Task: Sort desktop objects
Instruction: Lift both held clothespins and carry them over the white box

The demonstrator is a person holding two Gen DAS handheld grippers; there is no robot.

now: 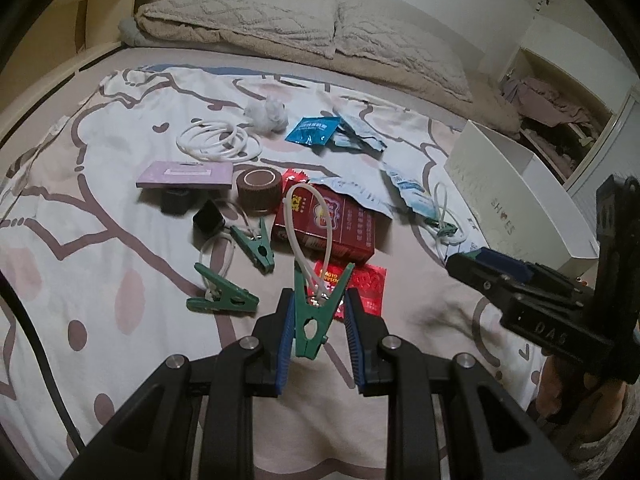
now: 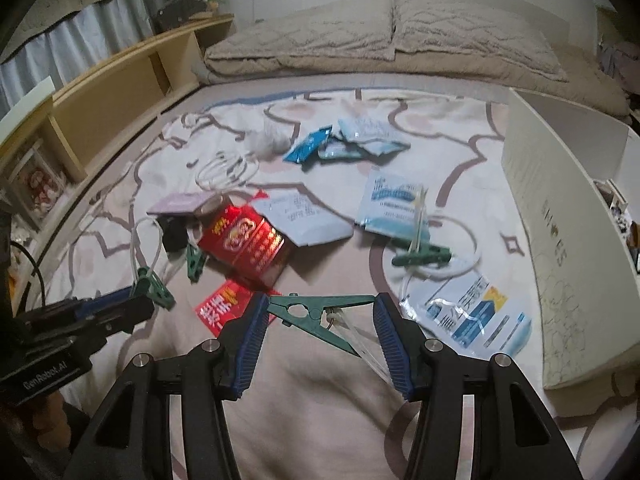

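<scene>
L tool (image 1: pixel 316 312): blue pads clamped on a green clip (image 1: pixel 314 316), gripped by its sides, handles pointing away; white cord loop (image 1: pixel 310 228) rises from the clip.
R tool (image 2: pixel 320 312): pads clamped on a second green clip (image 2: pixel 316 308), held crosswise end to end; white cord trails toward the R pad.
Held clips: both lifted clear of the bed (image 1: pixel 80 320).
Nr L tool: red sachet (image 1: pixel 366 284) just beyond; two more green clips (image 1: pixel 222 298) (image 1: pixel 256 246) lying on the bed, to its L.
Mid bed: red carton (image 1: pixel 332 224), brown tape roll (image 1: pixel 258 190), lilac card (image 1: pixel 186 174), black cube (image 1: pixel 208 220).
Far, toward pillows (image 1: pixel 280 28): white rings (image 1: pixel 218 140), blue packets (image 1: pixel 314 130), white fluff (image 1: pixel 266 114).
R edge of bed: white shoebox (image 2: pixel 560 216); fifth clip (image 2: pixel 420 258) and pale sachets (image 2: pixel 476 312) between box and carton.
</scene>
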